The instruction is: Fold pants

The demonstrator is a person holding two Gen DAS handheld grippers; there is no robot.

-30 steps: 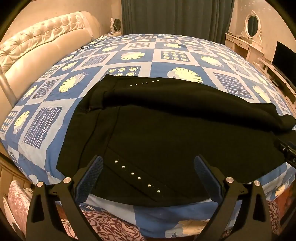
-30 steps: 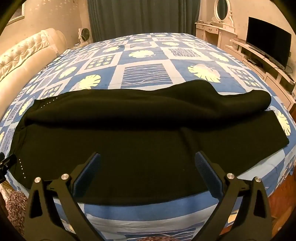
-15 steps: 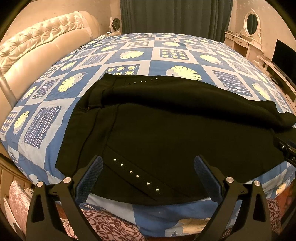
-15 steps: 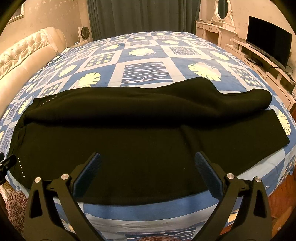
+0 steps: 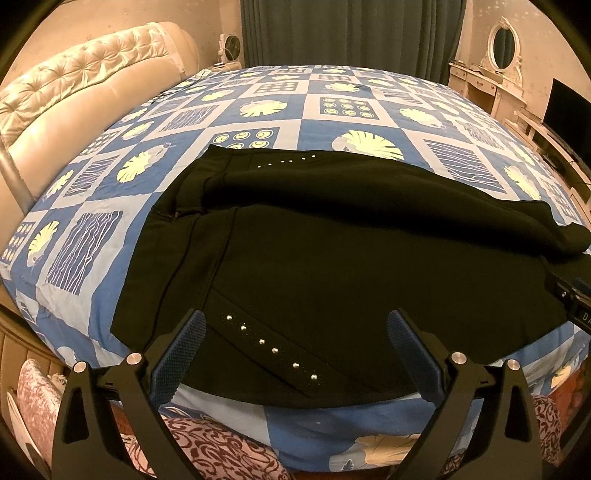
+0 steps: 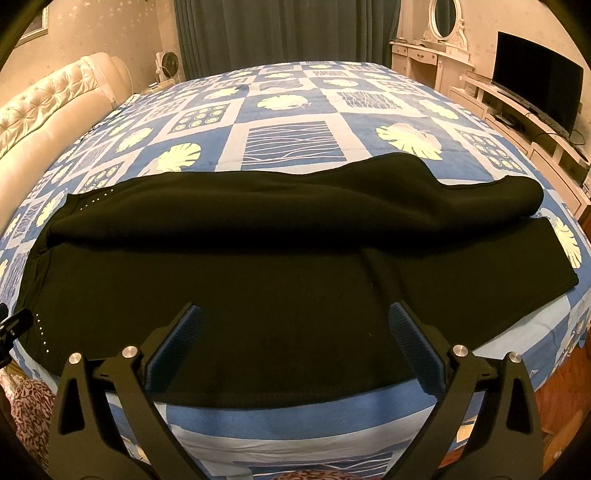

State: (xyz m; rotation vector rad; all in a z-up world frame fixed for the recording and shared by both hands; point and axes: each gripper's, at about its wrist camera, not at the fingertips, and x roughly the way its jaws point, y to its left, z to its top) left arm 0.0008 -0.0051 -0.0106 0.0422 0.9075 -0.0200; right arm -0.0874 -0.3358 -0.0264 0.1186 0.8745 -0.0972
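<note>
Blue patterned bedspread (image 5: 332,107), tufted headboard (image 5: 74,85), curtains (image 6: 288,33)

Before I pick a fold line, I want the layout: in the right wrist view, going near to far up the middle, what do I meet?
right gripper → black pants → blue patterned bedspread → dark curtain

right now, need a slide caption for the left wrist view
Open left tool poised over black studded pants laid across a blue patterned bedspread, one leg folded over.
</note>
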